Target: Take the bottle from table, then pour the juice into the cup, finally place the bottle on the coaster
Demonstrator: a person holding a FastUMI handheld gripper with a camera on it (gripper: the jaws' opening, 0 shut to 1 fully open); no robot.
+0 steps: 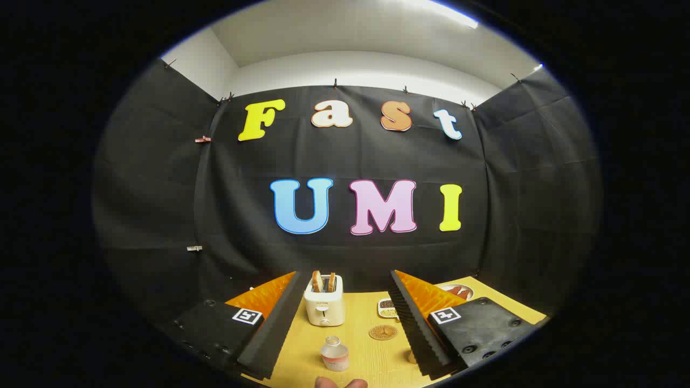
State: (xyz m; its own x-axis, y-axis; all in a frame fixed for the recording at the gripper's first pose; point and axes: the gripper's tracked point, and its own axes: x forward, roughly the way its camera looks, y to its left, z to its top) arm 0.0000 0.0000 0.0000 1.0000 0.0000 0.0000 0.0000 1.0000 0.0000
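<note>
Bottle (335, 353) seemingly upright, cap up, between open claw (346, 302) fingers.

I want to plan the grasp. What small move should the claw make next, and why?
Probably ease the claw forward and down toward the bottle. Its fingers stand wide open, the bottle stands upright on the table between them, untouched, with the toaster beyond.

A small object (412, 355) behind the right finger, perhaps the cup.
</note>
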